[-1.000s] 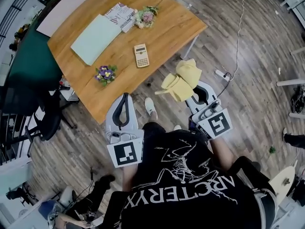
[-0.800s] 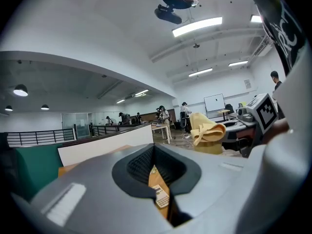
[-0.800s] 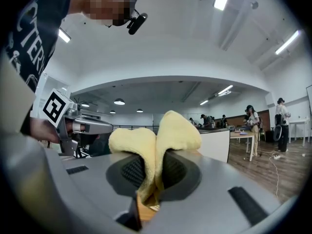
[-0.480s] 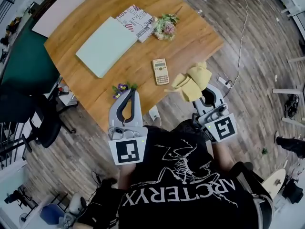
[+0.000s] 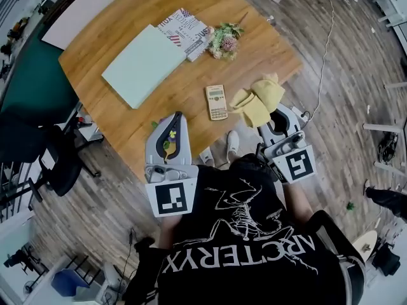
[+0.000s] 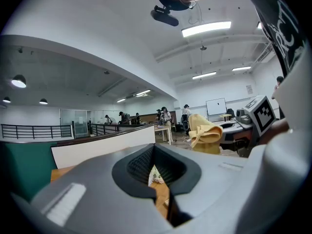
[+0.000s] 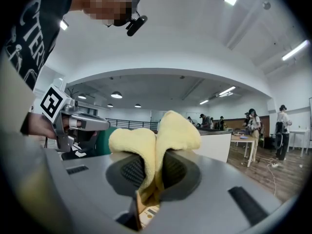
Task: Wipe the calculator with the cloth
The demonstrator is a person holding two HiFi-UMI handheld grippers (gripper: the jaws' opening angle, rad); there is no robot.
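Observation:
A beige calculator (image 5: 216, 102) lies flat on the wooden table (image 5: 121, 116), near its front edge. My right gripper (image 5: 269, 114) is shut on a yellow cloth (image 5: 257, 100), which hangs bunched just right of the calculator at the table's corner. In the right gripper view the cloth (image 7: 168, 130) bulges up out of the shut jaws of the right gripper (image 7: 155, 173). My left gripper (image 5: 175, 117) hovers over the table's front edge, left of the calculator, jaws together and holding nothing. From the left gripper (image 6: 155, 170) the cloth (image 6: 204, 133) shows off to the right.
A pale green folder (image 5: 143, 62), a printed magazine (image 5: 184, 25) and a flower bunch (image 5: 224, 40) lie farther back on the table. Small flowers (image 5: 168, 135) sit under the left gripper. An office chair (image 5: 60, 164) stands left; a power strip (image 5: 307, 111) lies on the floor right.
Both grippers have come closer to the table. The cloth now hangs right beside the calculator, and the left gripper has moved over the small flowers at the table's edge.

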